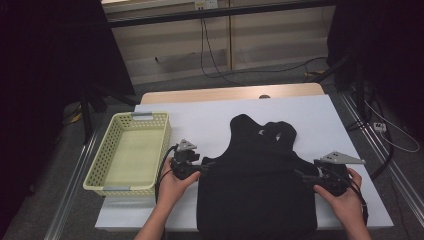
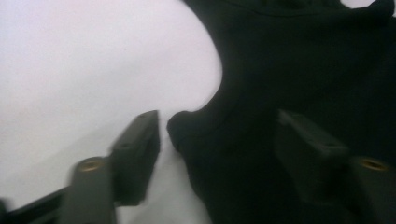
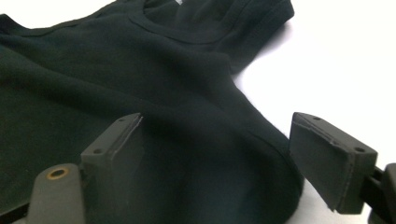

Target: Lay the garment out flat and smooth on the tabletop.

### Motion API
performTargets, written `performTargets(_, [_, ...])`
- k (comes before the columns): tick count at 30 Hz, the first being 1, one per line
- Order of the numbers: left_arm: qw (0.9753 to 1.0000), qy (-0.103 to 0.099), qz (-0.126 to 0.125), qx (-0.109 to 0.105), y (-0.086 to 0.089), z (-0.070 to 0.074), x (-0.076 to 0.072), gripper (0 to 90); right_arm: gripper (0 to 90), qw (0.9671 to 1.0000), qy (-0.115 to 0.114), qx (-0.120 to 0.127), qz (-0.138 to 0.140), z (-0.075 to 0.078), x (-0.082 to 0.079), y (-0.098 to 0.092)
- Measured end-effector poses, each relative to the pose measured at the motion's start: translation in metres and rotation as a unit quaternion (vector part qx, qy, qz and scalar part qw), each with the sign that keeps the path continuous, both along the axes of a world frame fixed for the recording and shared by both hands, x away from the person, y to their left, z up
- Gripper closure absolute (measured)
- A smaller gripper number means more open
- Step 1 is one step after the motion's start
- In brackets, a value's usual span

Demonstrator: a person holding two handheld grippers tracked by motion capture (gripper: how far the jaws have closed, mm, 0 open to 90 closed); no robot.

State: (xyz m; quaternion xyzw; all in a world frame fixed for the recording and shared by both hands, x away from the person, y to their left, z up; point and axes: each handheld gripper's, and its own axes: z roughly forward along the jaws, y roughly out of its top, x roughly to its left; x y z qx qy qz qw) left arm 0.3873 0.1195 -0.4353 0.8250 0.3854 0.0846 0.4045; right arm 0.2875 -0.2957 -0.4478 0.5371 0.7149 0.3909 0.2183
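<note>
Jaws on both grippers stand spread, nothing clamped. Left gripper (image 2: 217, 140) straddles the underarm corner of the black tank top (image 2: 299, 84): that corner pokes into the gap between the jaws, one jaw over bare white table cover (image 2: 70, 70), the other over the fabric itself. Right gripper (image 3: 219, 154) same story at the opposite side: side edge of the garment runs between its jaws, one jaw over the cloth, the other out over the white cover just past the edge. Can't tell whether any jaw tip actually touches the fabric. High view: left gripper (image 1: 205, 166) at the top's left flank, right gripper (image 1: 306, 176) at its right flank, each held in a hand, tank top (image 1: 257, 180) lying flat between them, straps pointing away from the person, hem hanging at the near table edge. Yellow perforated basket (image 1: 112, 150) sits well outside the left jaws, apart from the garment.
</note>
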Motion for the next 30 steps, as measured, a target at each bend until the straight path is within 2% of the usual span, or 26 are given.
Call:
performTargets(3, [1.0, -0.004, 0.0, 0.002, -0.001, 0.001, 0.0, 17.8, 17.3, 1.0, 0.0, 0.002, 0.001, 0.0, -0.003, 0.0])
performTargets(7, [0.9999, -0.005, -0.015, -0.004, -0.002, 0.001, 0.0, 17.8, 16.2, 1.0, 0.003, 0.0, 0.008, -0.001, -0.005, 0.002])
performTargets(9, [0.9998, -0.005, -0.016, -0.007, -0.003, 0.001, -0.001, 17.1, 15.1, 0.9999, 0.007, 0.006, 0.008, -0.002, -0.007, 0.003])
performTargets(12, [0.9998, -0.004, -0.02, 0.0, -0.002, 0.001, -0.001, 16.8, 14.4, 0.9998, 0.013, 0.003, 0.016, -0.002, -0.011, 0.002])
performTargets(16, [0.9998, -0.008, -0.019, -0.006, -0.003, 0.002, -0.002, 16.2, 11.7, 0.9996, 0.016, 0.011, 0.019, -0.002, -0.016, 0.002])
performTargets(19, [0.9997, -0.011, -0.023, -0.006, -0.002, 0.004, -0.003, 16.1, 12.4, 0.9996, 0.017, 0.001, 0.021, -0.001, -0.018, 0.003])
performTargets(24, [0.9997, -0.008, -0.025, -0.003, -0.003, 0.002, -0.002, 15.0, 17.3, 0.9995, 0.018, -0.006, 0.024, -0.001, -0.019, 0.004])
performTargets(30, [0.9996, -0.007, -0.028, 0.003, -0.004, 0.001, -0.001, 14.9, 29.8, 0.9993, 0.024, -0.005, 0.03, 0.0, -0.02, -0.001])
